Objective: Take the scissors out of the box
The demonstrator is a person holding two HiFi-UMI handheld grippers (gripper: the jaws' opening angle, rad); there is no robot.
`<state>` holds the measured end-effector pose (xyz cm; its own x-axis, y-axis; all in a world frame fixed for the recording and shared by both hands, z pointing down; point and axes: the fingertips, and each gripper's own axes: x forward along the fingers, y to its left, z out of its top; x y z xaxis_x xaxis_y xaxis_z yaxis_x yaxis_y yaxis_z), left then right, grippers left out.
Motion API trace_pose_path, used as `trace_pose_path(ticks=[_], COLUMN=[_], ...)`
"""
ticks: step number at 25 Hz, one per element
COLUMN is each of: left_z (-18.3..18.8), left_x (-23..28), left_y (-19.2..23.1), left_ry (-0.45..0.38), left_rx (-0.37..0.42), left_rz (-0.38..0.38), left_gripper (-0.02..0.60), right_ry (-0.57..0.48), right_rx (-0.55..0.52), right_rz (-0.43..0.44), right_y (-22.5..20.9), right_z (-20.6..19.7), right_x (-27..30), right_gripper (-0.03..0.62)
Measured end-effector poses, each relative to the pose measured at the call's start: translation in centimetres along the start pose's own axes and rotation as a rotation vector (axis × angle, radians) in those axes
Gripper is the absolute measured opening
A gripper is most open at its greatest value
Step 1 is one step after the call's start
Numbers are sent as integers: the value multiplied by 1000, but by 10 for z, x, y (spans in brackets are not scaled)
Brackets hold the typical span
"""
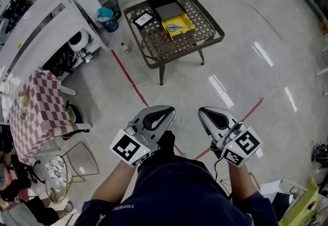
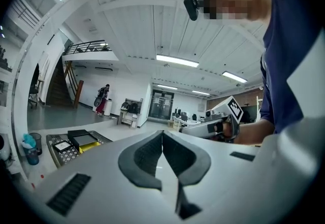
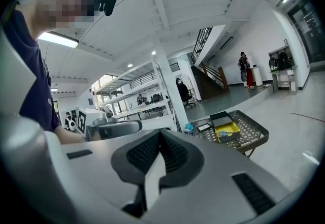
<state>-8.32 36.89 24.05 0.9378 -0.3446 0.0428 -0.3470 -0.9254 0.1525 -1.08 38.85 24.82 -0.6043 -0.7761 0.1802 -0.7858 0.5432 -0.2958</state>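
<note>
A yellow box [image 1: 179,26] lies on a low wire-mesh table [image 1: 207,40] far ahead of me, and blue-handled scissors [image 1: 177,27] rest inside it. A black lid [image 1: 170,11] lies just behind the box. In the right gripper view the yellow box [image 3: 227,130] shows on the same table, well beyond the jaws. My left gripper [image 1: 166,110] and right gripper [image 1: 203,111] are held side by side close to my body, both pointing roughly level toward the table. Both are shut with nothing between the jaws, as the left gripper [image 2: 162,132] and right gripper [image 3: 159,131] views show.
A dark bin [image 1: 109,17] and white shelving [image 1: 46,9] stand left of the table. A small bottle [image 1: 125,47] sits on the floor near a red tape line [image 1: 130,79]. A checkered table [image 1: 36,107] and a wire chair [image 1: 77,161] are at my left.
</note>
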Motion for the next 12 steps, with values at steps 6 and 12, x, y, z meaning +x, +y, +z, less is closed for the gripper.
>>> trace_pose_path(ticks=[6,12], left_z=[7,20], left_x=[20,37], left_y=[73,136], left_ry=[14,13], left_rx=[-11,-8], left_rz=[-22,-38], left_gripper=[23,23], right_ry=[13,19], right_rx=[11,12], right_rz=[-11,-31], right_y=[-35,-63], right_z=[22,43], right_x=[65,120], right_gripper=[17,17])
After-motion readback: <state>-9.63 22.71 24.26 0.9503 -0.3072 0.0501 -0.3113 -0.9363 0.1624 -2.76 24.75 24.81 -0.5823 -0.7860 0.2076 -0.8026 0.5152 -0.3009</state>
